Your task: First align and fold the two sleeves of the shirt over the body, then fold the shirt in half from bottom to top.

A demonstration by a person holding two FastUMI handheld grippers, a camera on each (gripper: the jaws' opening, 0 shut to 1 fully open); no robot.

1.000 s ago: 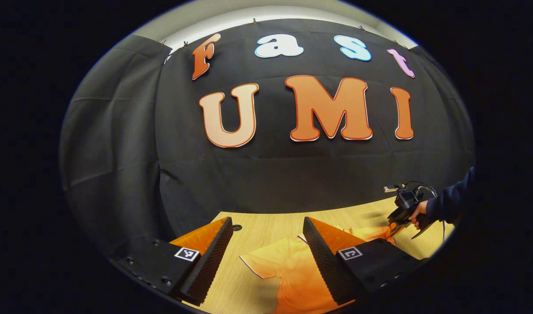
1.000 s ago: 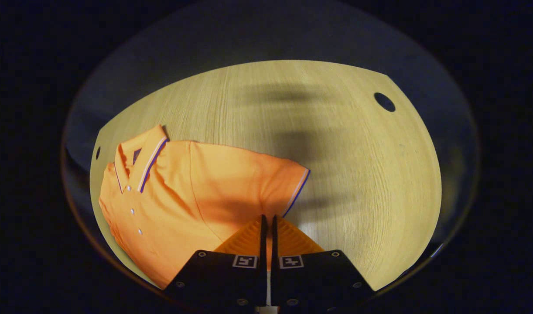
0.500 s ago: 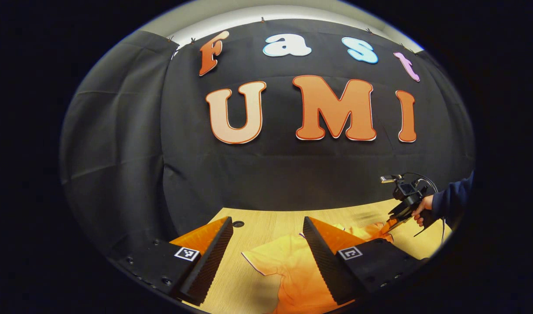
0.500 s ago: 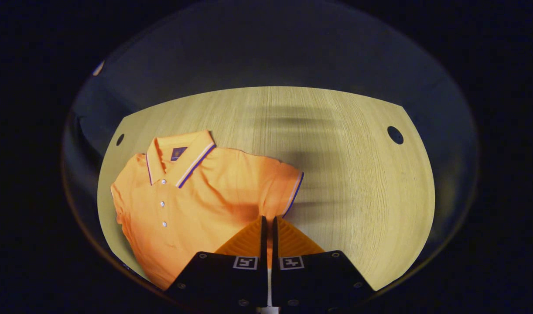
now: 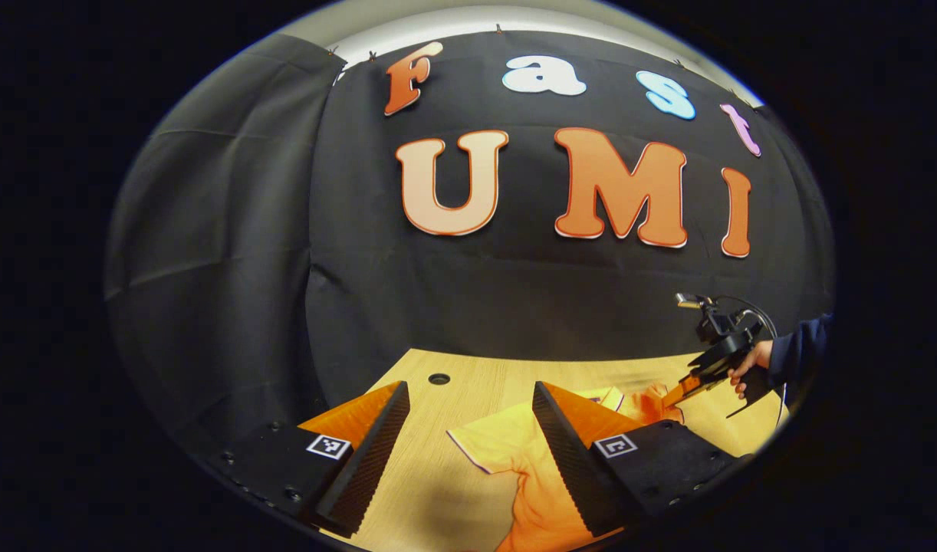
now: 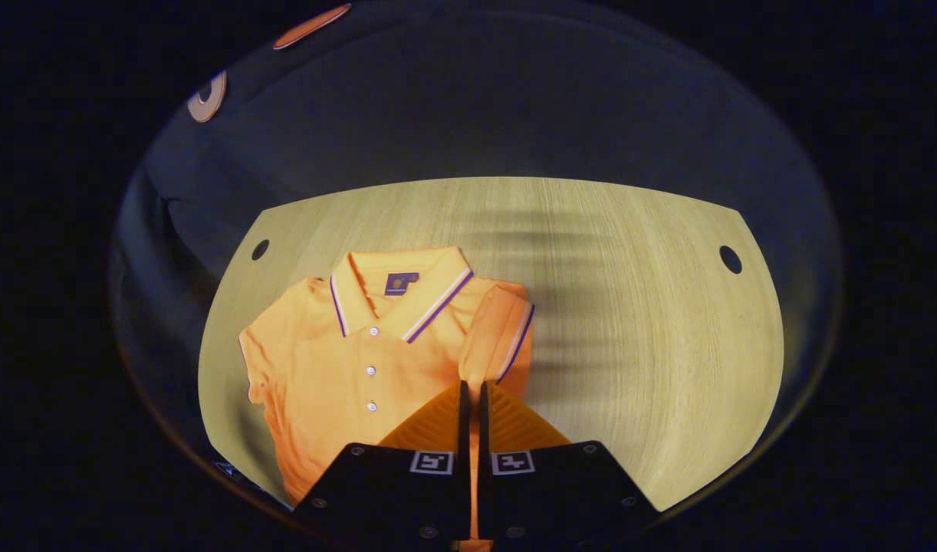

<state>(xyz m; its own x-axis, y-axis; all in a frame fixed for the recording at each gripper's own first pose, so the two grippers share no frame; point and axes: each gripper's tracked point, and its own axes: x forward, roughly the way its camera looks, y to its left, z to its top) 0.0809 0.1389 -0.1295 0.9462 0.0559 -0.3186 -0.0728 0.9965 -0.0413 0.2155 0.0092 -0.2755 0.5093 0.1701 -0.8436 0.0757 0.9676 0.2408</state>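
Observation:
An orange polo shirt [image 6: 338,368] lies face up on the wooden table [image 6: 629,307], collar [image 6: 399,295] toward the far edge. My right gripper [image 6: 472,383] is shut on the shirt's sleeve [image 6: 503,330], whose striped cuff stands lifted and bent in toward the body. In the left gripper view, my left gripper [image 5: 470,389] hangs open above the table, over the shirt's [image 5: 534,498] other sleeve [image 5: 488,448], holding nothing. Farther off to the right, the right gripper [image 5: 679,395] pinches raised orange cloth, held by a hand [image 5: 748,360].
Round cable holes sit near the table's far corners [image 6: 730,259] [image 6: 260,249] [image 5: 438,379]. The black cloth wall closes off the back just behind the table. Bare wood [image 6: 652,368] stretches to the right of the shirt.
The right gripper has carried the pinched sleeve up and inward, so the sleeve now bends over the shirt's side. The left gripper has drifted slightly and stays open.

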